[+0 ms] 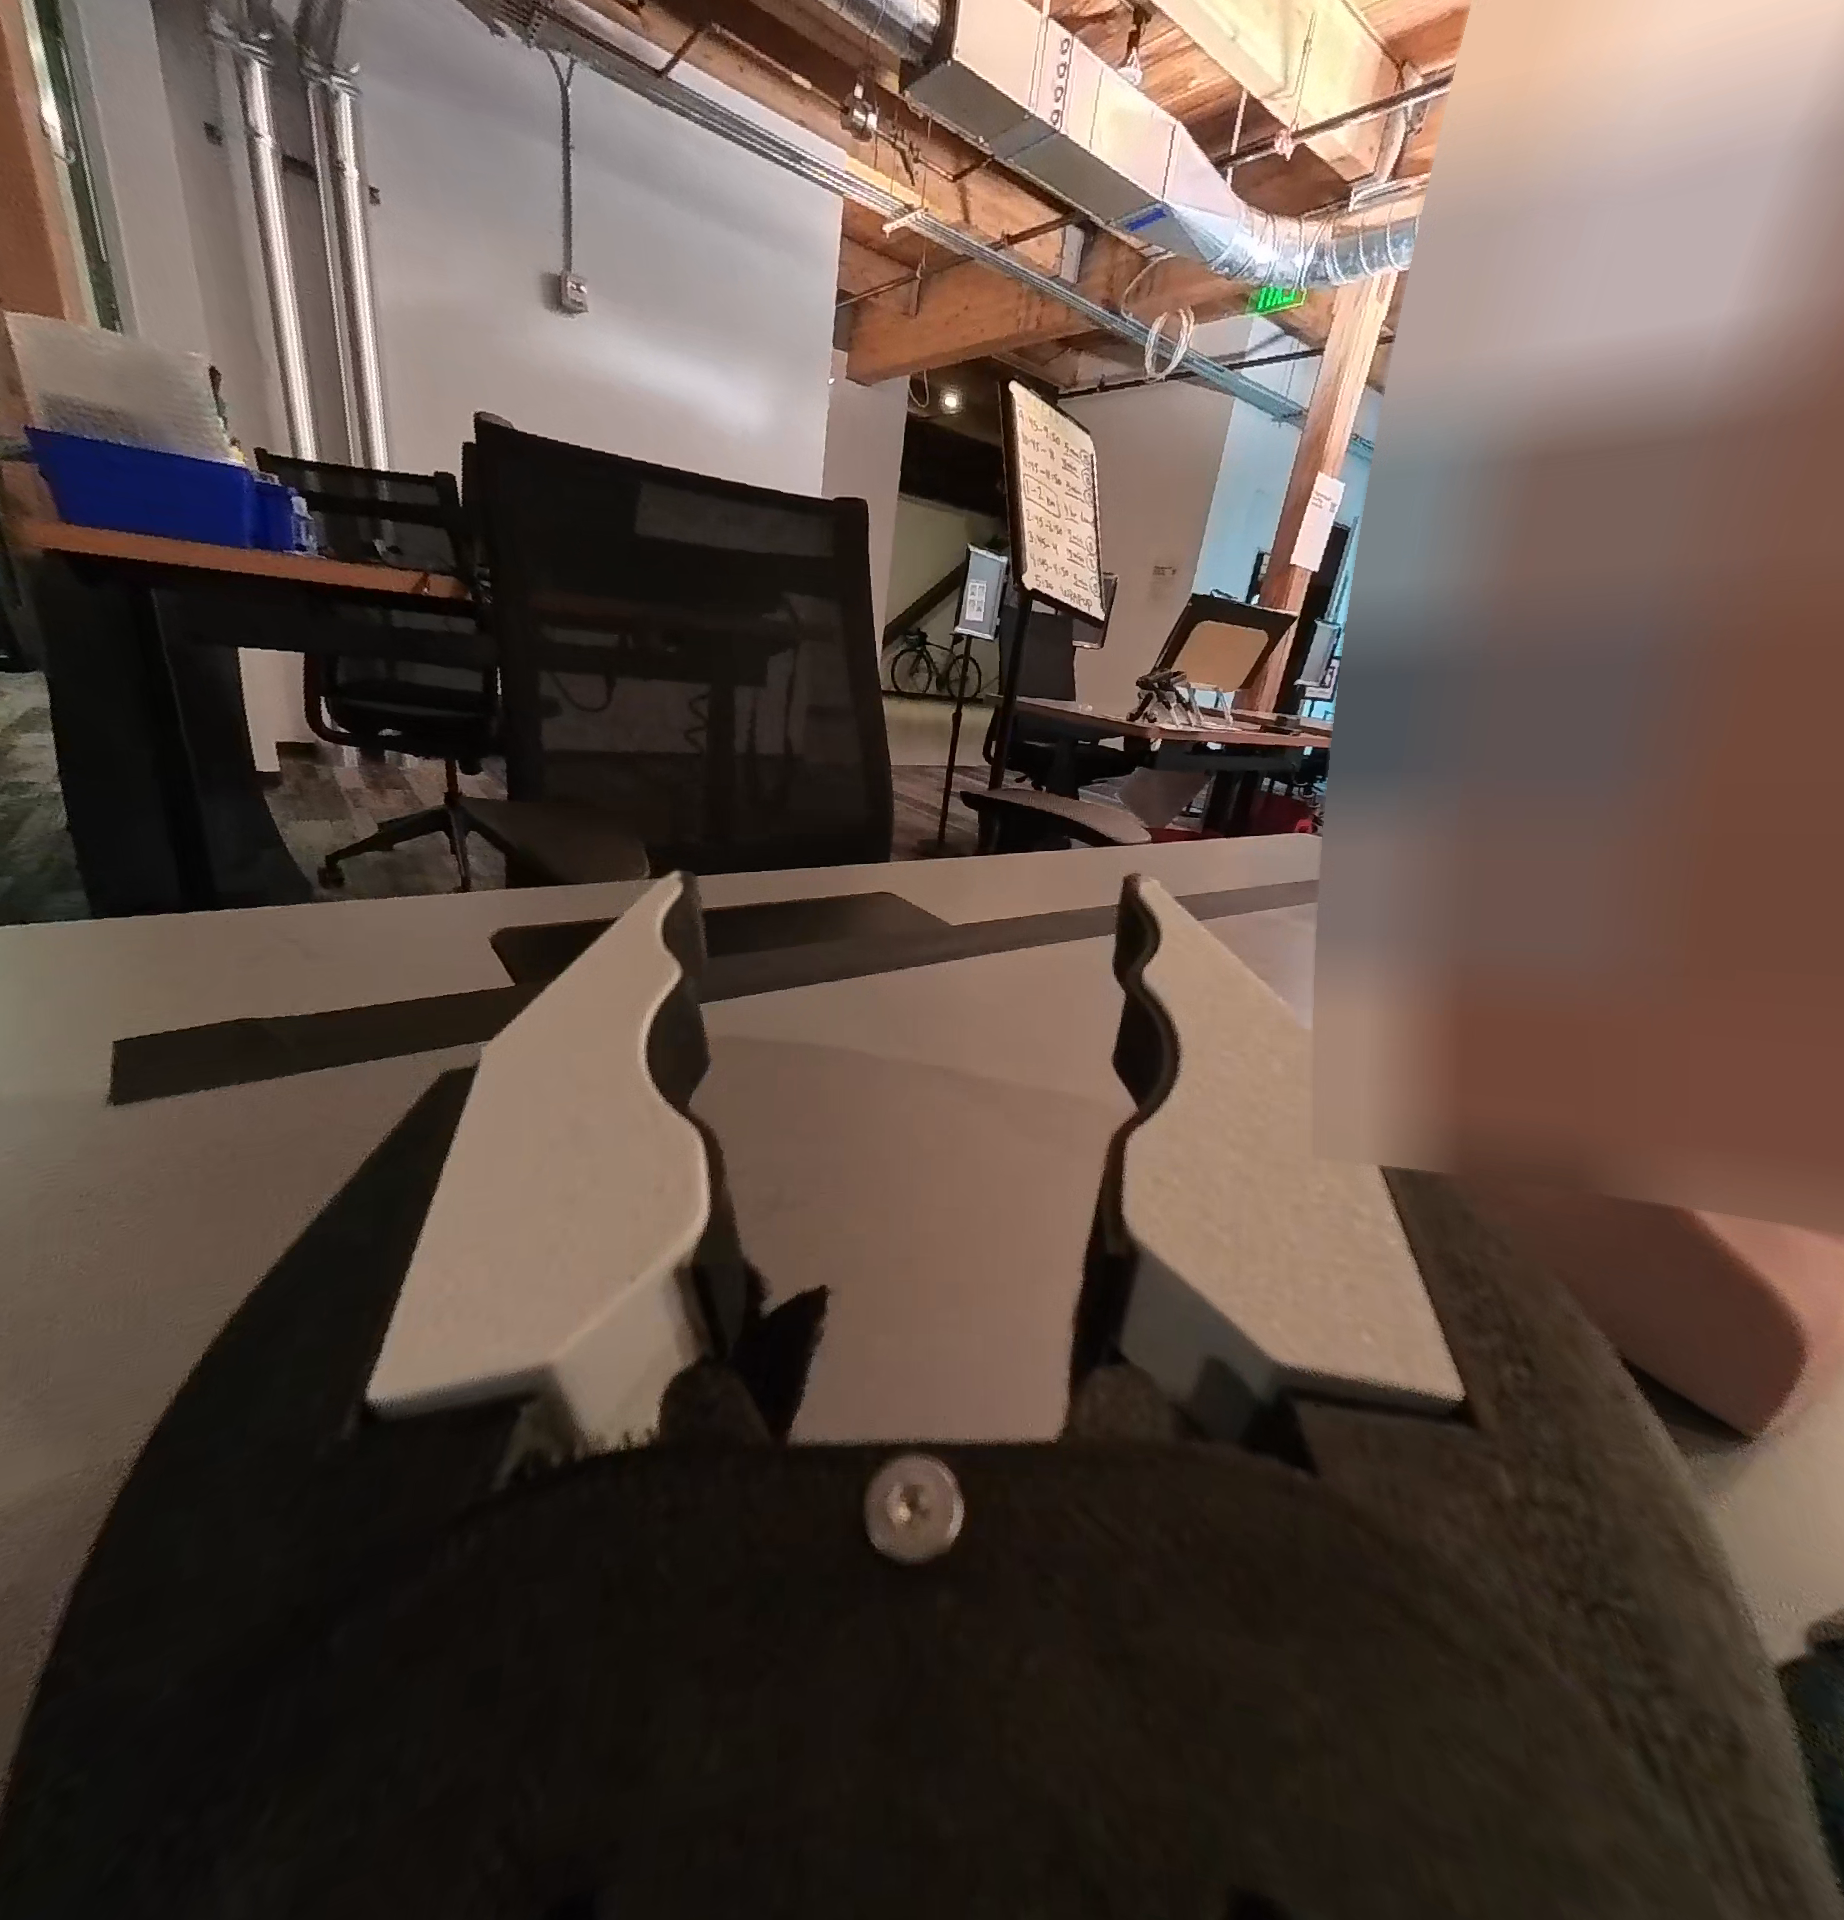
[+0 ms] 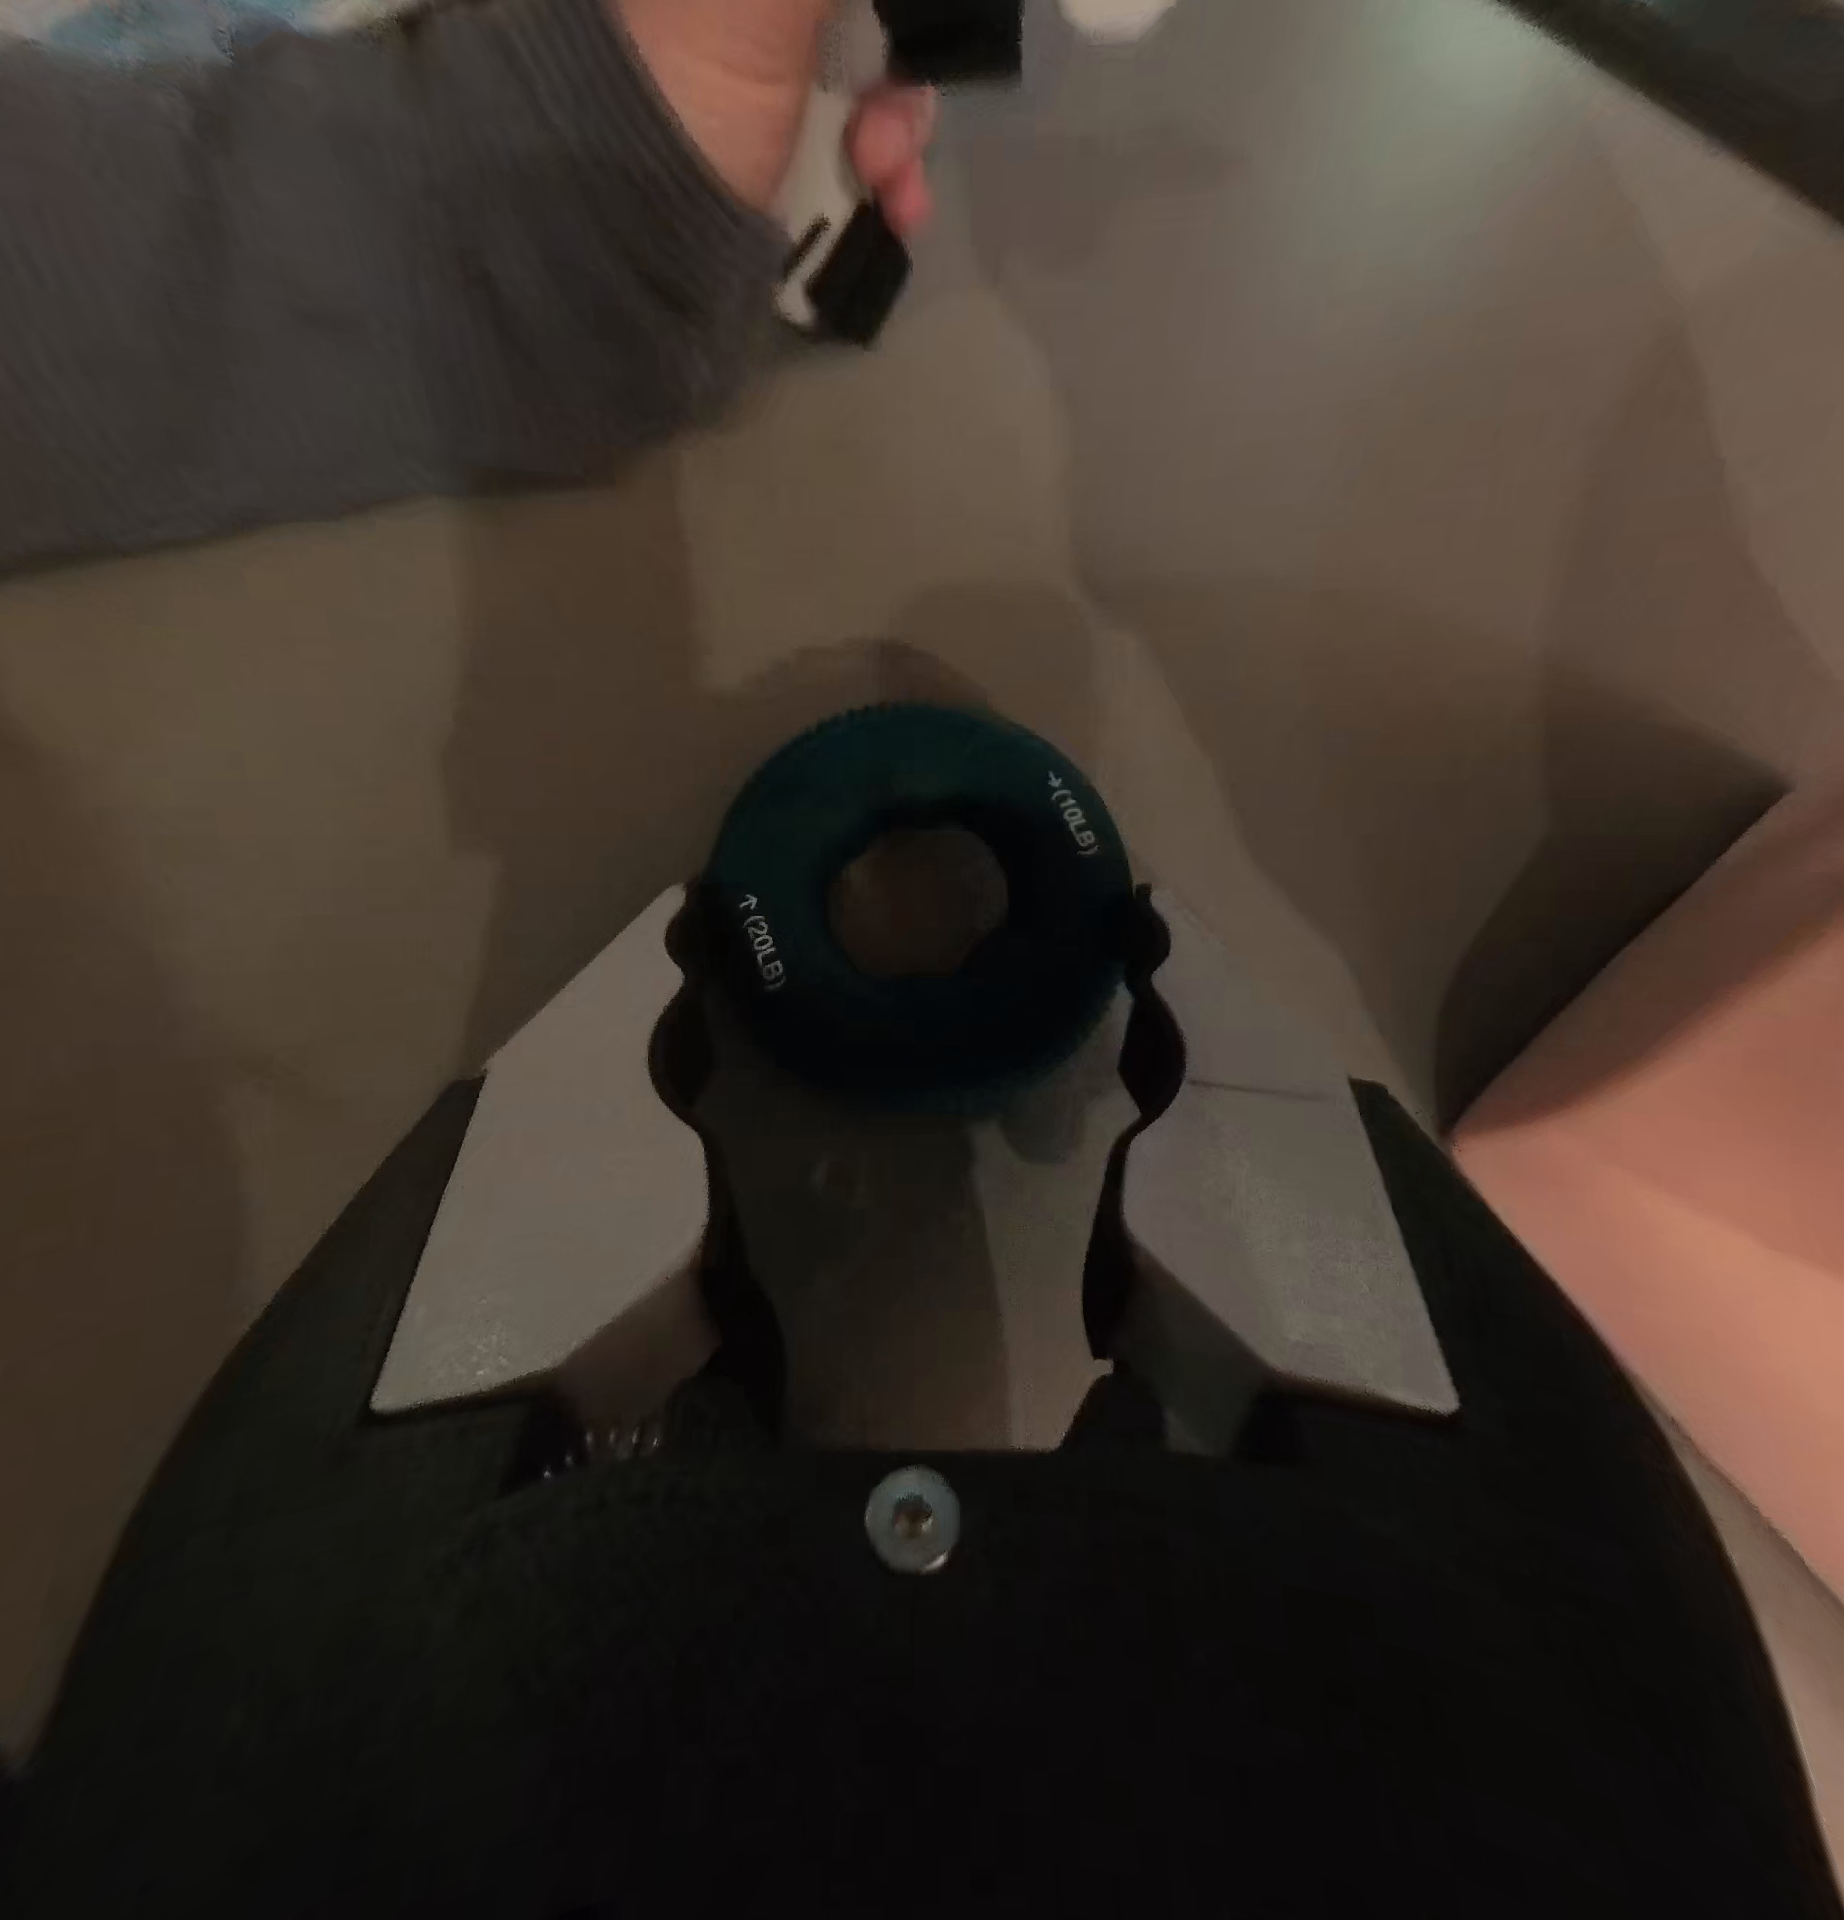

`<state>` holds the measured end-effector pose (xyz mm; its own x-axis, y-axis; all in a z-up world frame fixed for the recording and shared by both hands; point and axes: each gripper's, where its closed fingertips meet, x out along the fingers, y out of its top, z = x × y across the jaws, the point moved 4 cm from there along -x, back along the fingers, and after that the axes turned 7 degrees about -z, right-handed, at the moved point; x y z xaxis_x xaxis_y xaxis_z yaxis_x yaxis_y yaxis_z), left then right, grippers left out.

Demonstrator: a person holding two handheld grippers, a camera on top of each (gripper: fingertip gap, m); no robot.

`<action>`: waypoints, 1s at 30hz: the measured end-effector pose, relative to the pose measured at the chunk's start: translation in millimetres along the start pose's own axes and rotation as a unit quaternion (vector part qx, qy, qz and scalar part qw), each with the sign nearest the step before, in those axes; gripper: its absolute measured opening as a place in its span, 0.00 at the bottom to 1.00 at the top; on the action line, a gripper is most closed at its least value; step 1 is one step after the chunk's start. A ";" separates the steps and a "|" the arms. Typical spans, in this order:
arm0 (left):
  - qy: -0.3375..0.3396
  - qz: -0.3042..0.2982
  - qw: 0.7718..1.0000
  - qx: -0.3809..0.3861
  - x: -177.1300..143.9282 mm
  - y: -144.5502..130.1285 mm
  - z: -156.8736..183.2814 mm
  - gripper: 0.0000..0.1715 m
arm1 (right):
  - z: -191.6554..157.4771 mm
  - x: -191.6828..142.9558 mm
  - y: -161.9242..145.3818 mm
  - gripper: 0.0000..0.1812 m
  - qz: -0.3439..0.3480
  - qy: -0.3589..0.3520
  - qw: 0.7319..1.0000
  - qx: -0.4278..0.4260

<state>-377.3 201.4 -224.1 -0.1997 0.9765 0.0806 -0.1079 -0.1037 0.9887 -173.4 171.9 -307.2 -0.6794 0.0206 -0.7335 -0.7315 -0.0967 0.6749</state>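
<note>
Right gripper (image 2: 913, 925) is clamped on a dark teal rubber ring (image 2: 913, 914), one finger pressing each side near the tips. The ring faces the camera with its hole showing and white markings on its face. It sits above a pale grey table (image 2: 274, 883); cannot tell whether it touches the surface or is lifted clear, since that view is dim and blurred.

At top left of the right wrist view, a hand (image 2: 793, 94) in a grey ribbed sleeve (image 2: 326, 291) grips the black and white handle of the other gripper, well apart from the ring.

Left gripper (image 1: 913, 935) is spread wide and empty, nothing between its fingers. It hovers low over the same grey table (image 1: 170, 1195), pointing across strips of black tape (image 1: 305, 1049) stuck on the surface.

Beyond the table edge: black mesh office chairs (image 1: 679, 665), a desk with a blue bin (image 1: 159, 488), a whiteboard (image 1: 1058, 499) on a stand, and ducts along the wooden ceiling. A pinkish shape at the lower right of the left wrist view is too blurred to identify.
</note>
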 end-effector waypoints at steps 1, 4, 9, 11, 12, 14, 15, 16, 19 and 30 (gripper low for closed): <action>0.000 0.000 1.000 0.002 0.0 -0.1 0.4 0.46 | -2.5 -9.4 5.4 0.44 0.018 -0.005 1.000 -0.011; -0.001 0.000 1.000 0.003 -0.2 -0.3 0.7 0.45 | -4.0 -62.5 37.7 0.44 0.087 -0.034 0.994 -0.053; -0.003 0.000 1.000 -0.005 -1.2 -0.2 -0.7 0.44 | 26.6 -214.9 123.0 0.44 0.211 -0.149 0.953 -0.159; -0.004 -0.002 1.000 -0.006 -1.0 -0.7 -1.0 0.44 | 57.8 -271.6 153.9 0.44 0.224 -0.218 0.933 -0.180; -0.004 -0.002 1.000 -0.007 -1.1 -0.8 -0.9 0.44 | 75.4 -294.2 167.4 0.44 0.219 -0.237 0.930 -0.177; -0.005 -0.002 1.000 -0.007 -1.6 -0.7 -0.9 0.44 | 111.8 -326.4 191.2 0.44 0.202 -0.235 0.939 -0.152; -0.005 -0.002 1.000 -0.006 -1.8 -0.7 -0.9 0.43 | 130.3 -335.3 200.0 0.44 0.185 -0.220 0.949 -0.132; -0.005 -0.002 1.000 -0.006 -1.9 -0.6 -0.8 0.43 | 147.9 -339.4 205.7 0.44 0.161 -0.200 0.960 -0.113; -0.005 -0.002 1.000 -0.005 -1.8 -0.8 -0.8 0.43 | 189.4 -331.3 208.7 0.44 0.068 -0.141 0.985 -0.071; -0.008 -0.003 1.000 -0.007 -1.2 -0.8 -1.2 0.43 | 235.5 -298.3 197.0 0.44 -0.019 -0.071 0.997 -0.010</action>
<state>-378.1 200.0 -225.1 -0.1842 0.9799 0.0766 -0.1234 -0.1004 0.9873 -128.2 381.1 63.6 -0.6533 0.1655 -0.7388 -0.7567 -0.1123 0.6440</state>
